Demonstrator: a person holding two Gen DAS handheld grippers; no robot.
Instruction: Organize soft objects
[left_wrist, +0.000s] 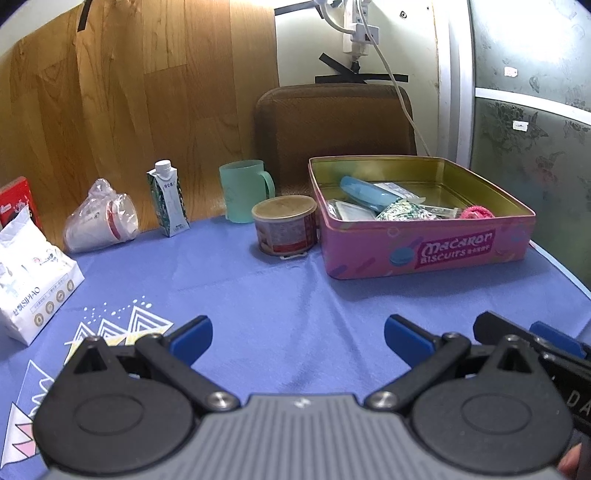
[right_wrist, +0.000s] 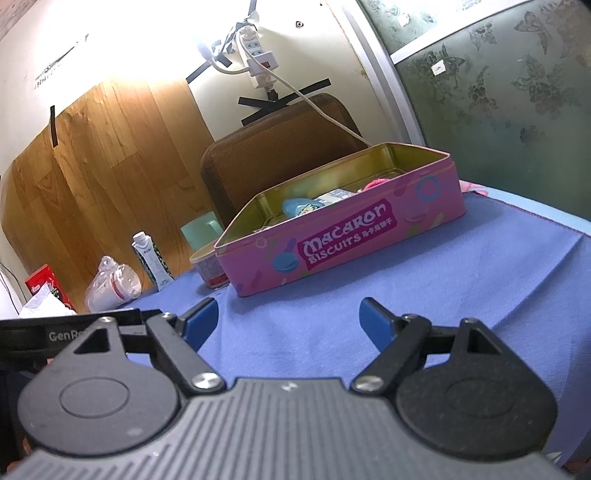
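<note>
Both the left gripper (left_wrist: 297, 338) and the right gripper (right_wrist: 288, 319) stand wide and empty near the pink tin (left_wrist: 424, 243), which probably holds the soft things already, so pull back slowly.

Left gripper (left_wrist: 298, 338): grey ribbed housing sitting at centre, small white logo showing on top edge. Black teardrop side plates carrying round embossed discs and triangular cut-outs. Black linkage bars pivoting on silver screws. Blue pads (left_wrist: 194, 338) capping fingers.

Right gripper (right_wrist: 289, 320): showing same build, grey ribs, black plates, silver screws, blue pads (right_wrist: 377, 322). White lettering "GenR…" appearing on neighbouring black body at left edge.
</note>
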